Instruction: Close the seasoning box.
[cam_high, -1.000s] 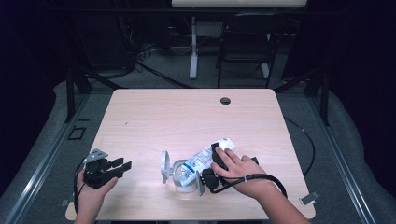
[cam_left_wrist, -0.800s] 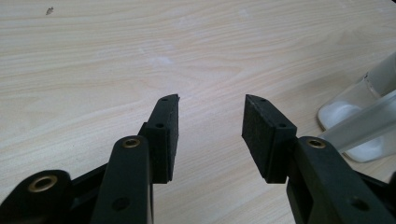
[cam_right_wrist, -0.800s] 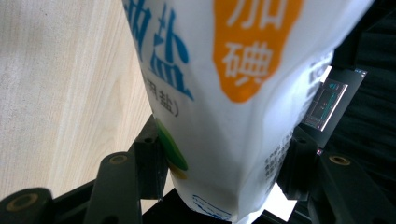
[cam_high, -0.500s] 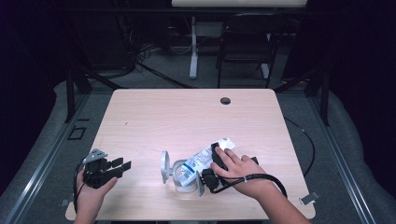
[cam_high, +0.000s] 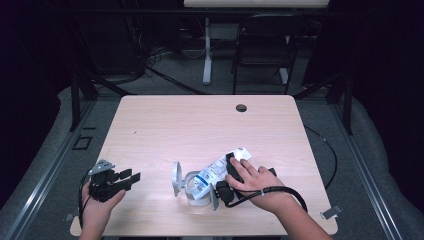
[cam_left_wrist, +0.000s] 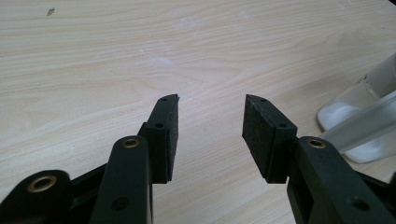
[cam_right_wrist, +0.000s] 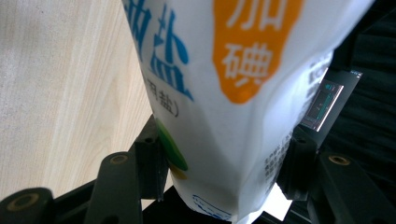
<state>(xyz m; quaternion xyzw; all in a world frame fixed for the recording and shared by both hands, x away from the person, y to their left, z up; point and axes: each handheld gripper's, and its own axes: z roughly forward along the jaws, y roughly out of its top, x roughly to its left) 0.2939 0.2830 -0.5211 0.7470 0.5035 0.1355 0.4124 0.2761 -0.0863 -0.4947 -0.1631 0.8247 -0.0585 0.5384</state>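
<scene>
bags: 1 salt bag (cam_high: 220, 167) clamped in right tool (cam_right_wrist: 219, 186) | jars: 1 glass jar (cam_high: 192, 186) | left tool (cam_left_wrist: 211, 121) wide, empty | bench (cam_high: 200, 125): 1

The high view looks forward and down over the whole table (cam_high: 165, 125). The left gripper view skims low across the table, catching the jar (cam_left_wrist: 359, 112) nearby. The right gripper view sits tight against the salt bag (cam_right_wrist: 233, 93), which the high view also takes in.

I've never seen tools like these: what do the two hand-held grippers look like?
Both are black. The left gripper has two flat jaws with square pads, brass-coloured pivot rings, and a grey three-cornered plate on top. The right gripper is built alike. A black cable loops from it.
</scene>
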